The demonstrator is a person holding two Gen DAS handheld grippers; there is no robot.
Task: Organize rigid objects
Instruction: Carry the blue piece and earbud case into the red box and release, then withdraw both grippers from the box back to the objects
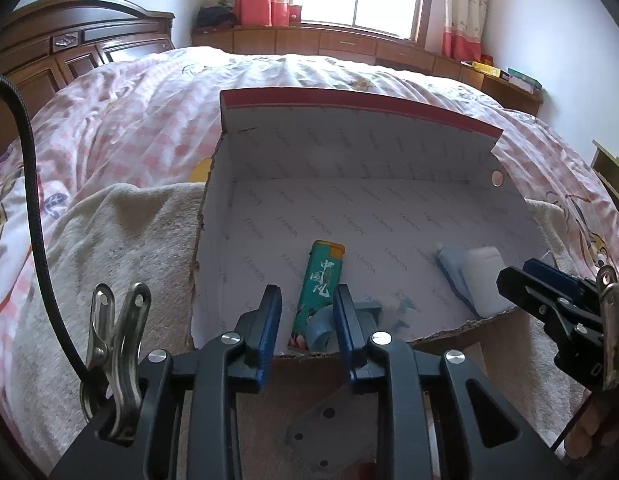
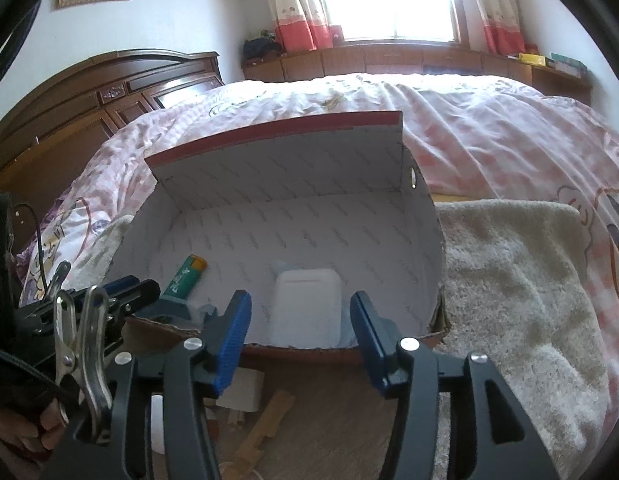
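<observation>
Box (image 1: 349,200): open cardboard, on a towel (image 1: 109,248) on the bed (image 1: 149,112), near wall cut low. Contents: green lighter (image 1: 319,280) lying flat, left of centre; white case (image 2: 307,308) at right, resting on a blue item (image 1: 449,268); small blue pieces near the front edge. Left gripper (image 1: 307,320) had its fingers slightly parted astride the lighter's near end, pads apparently clear. Right gripper (image 2: 299,336) stood wide either side of the case, holding nothing. Risk, as judged: withdrawing fingers could snag and drag items out over the low front wall.
</observation>
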